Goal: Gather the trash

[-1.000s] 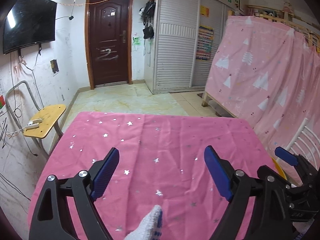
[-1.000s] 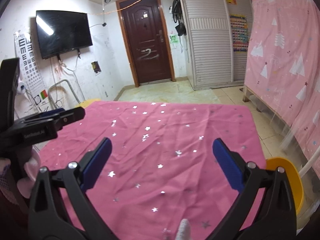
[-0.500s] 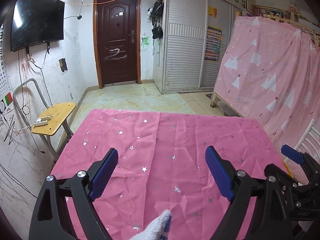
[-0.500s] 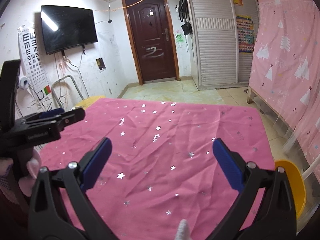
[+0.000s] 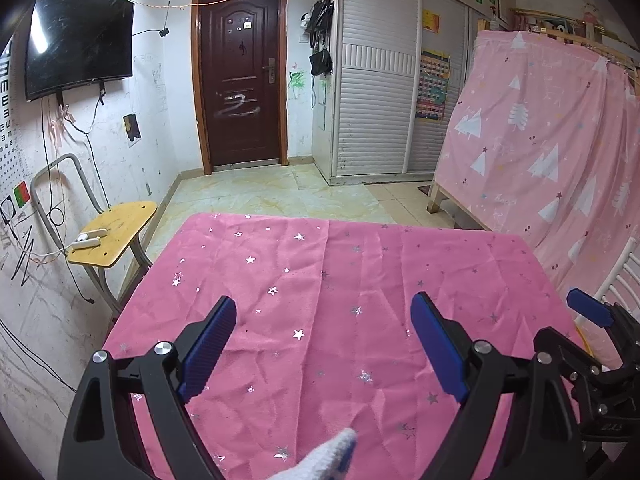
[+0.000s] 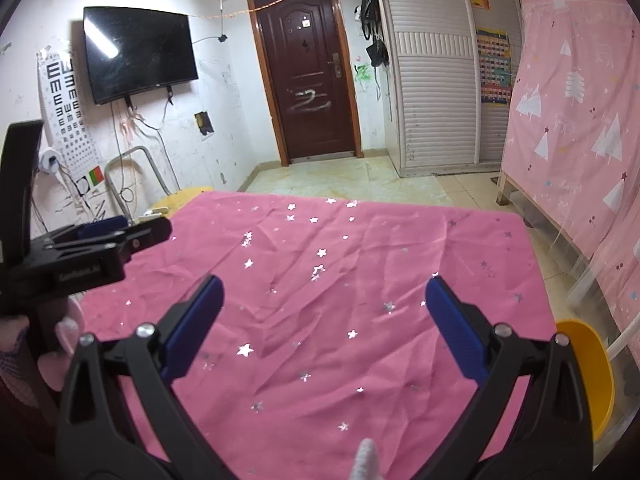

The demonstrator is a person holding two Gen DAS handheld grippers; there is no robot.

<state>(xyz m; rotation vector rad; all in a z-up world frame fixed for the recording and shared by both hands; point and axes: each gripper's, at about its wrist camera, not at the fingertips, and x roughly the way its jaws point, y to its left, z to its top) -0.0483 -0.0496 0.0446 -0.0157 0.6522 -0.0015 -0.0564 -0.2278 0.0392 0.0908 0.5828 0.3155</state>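
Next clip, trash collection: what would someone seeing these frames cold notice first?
The bright pink star-spangled tablecloth fills the foreground of both views, with no trash showing on it. Both grippers hang open above it, the left gripper and the right gripper. A yellow bin sits at the table's right edge, and a dark brown door closes off the far wall.

One pink tablecloth (image 5: pixel 340 300), one yellow bin (image 6: pixel 592 376), one television (image 6: pixel 138 52), one door (image 5: pixel 240 80)
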